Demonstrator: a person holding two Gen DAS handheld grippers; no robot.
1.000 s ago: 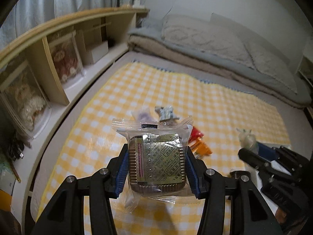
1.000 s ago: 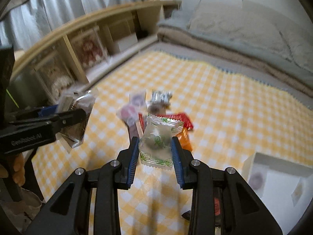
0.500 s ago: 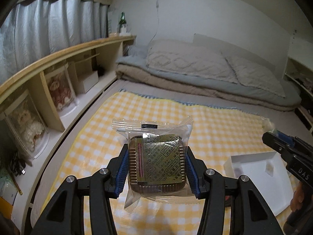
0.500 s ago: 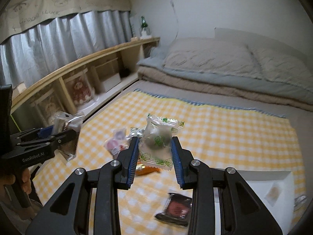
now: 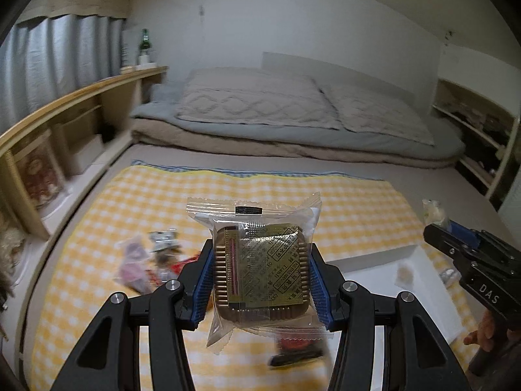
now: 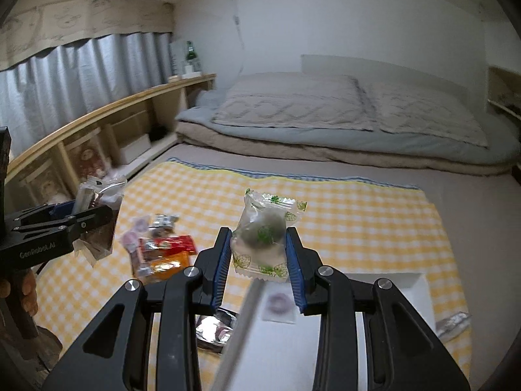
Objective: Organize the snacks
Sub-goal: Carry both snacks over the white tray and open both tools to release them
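Above the yellow checked cloth (image 5: pixel 358 208), left gripper (image 5: pixel 260 280) jaws clamp a square cake pack (image 5: pixel 260 270); right gripper (image 6: pixel 259 254) jaws clamp a round green-print sweet (image 6: pixel 265 238). Carry step; next, lower both into white tray (image 6: pixel 420 293), release.

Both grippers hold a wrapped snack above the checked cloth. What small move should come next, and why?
Probably lower the right gripper to the white tray just beneath it: it grips the green-printed sweet, and the tray already holds a few packets.
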